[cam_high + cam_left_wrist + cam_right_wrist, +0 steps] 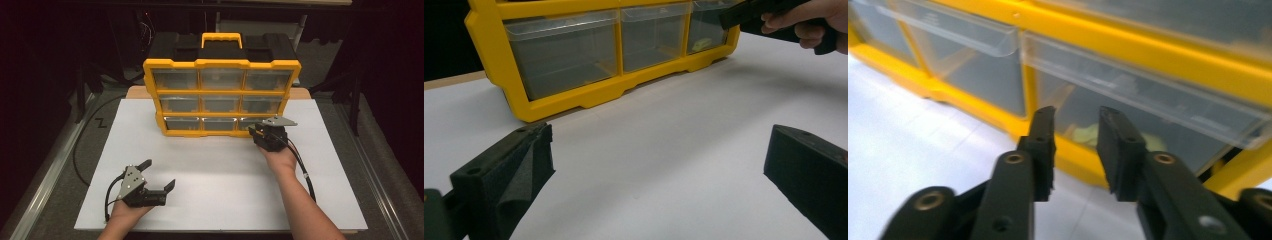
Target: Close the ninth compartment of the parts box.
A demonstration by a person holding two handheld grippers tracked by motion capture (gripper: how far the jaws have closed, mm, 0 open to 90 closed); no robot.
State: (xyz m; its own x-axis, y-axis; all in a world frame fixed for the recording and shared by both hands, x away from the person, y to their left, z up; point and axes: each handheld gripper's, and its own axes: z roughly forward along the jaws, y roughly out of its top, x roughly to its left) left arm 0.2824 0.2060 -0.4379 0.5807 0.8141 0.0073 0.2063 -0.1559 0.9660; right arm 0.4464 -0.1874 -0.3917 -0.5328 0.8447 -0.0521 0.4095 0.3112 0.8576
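The right gripper [1075, 127] faces the organizer's [222, 64] bottom-right drawer [1148, 120] (1 of 9), jaws slightly apart, empty, aligned to pull. The left gripper [159, 175] idles wide open.

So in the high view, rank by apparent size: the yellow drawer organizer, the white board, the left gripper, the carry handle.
1. white board
2. yellow drawer organizer
3. left gripper
4. carry handle, though it sits farther from the camera, so that last pair is unsure.

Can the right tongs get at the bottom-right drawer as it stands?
Probably yes: the right tongs sit just in front of the bottom-right drawer, jaws slightly apart, nothing between them and its clear front.
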